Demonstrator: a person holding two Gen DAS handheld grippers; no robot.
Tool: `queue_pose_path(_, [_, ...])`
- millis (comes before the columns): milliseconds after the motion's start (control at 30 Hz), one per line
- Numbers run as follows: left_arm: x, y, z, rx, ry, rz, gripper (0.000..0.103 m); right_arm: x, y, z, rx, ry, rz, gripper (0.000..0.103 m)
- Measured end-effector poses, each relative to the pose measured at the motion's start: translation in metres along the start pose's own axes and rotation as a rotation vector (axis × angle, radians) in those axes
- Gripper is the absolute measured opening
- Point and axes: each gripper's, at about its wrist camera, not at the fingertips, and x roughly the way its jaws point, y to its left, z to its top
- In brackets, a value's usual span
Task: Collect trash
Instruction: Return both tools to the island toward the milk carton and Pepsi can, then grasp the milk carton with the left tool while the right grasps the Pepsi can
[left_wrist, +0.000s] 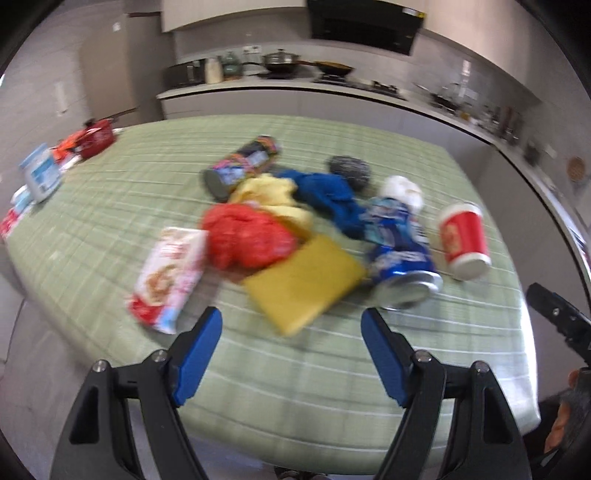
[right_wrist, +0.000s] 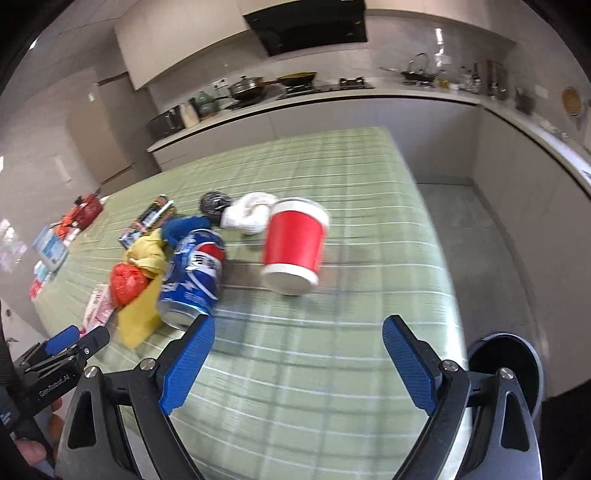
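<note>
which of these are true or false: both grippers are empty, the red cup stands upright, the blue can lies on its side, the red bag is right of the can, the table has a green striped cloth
1. Both grippers are empty. True: the left gripper and the right gripper stand open over the cloth with nothing between the fingers.
2. The red cup stands upright. False: it is tipped over, its base toward the camera.
3. The blue can lies on its side. True.
4. The red bag is right of the can. False: in both views it lies left of the can, with the yellow sheet between them.
5. The table has a green striped cloth. True.
</note>
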Motion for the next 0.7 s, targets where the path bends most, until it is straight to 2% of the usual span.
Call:
queue_pose_path(100, [0.004, 0.023, 0.003, -0.02, -0.002, 0.06, 0.079, 0.01, 0.012, 0.002, -0.019, 0.006, 0.034, 0.094])
queue_pose_path(333, [0.023, 0.079, 0.009, -0.081, 0.011, 0.094, 0.079, 0.028, 0.049, 0.008, -0.048, 0.015, 0.052, 0.094])
queue_pose_path(433, [0.038, 0.096, 0.015, -0.074, 0.03, 0.064, 0.079, 0.034, 0.064, 0.01, -0.042, 0.007, 0.034, 0.094])
queue_pose_path(700, [0.085, 0.117, 0.028, 0.033, 0.107, -0.03, 0.079, 0.058, 0.099, 0.017, 0.006, 0.019, -0.048, 0.094])
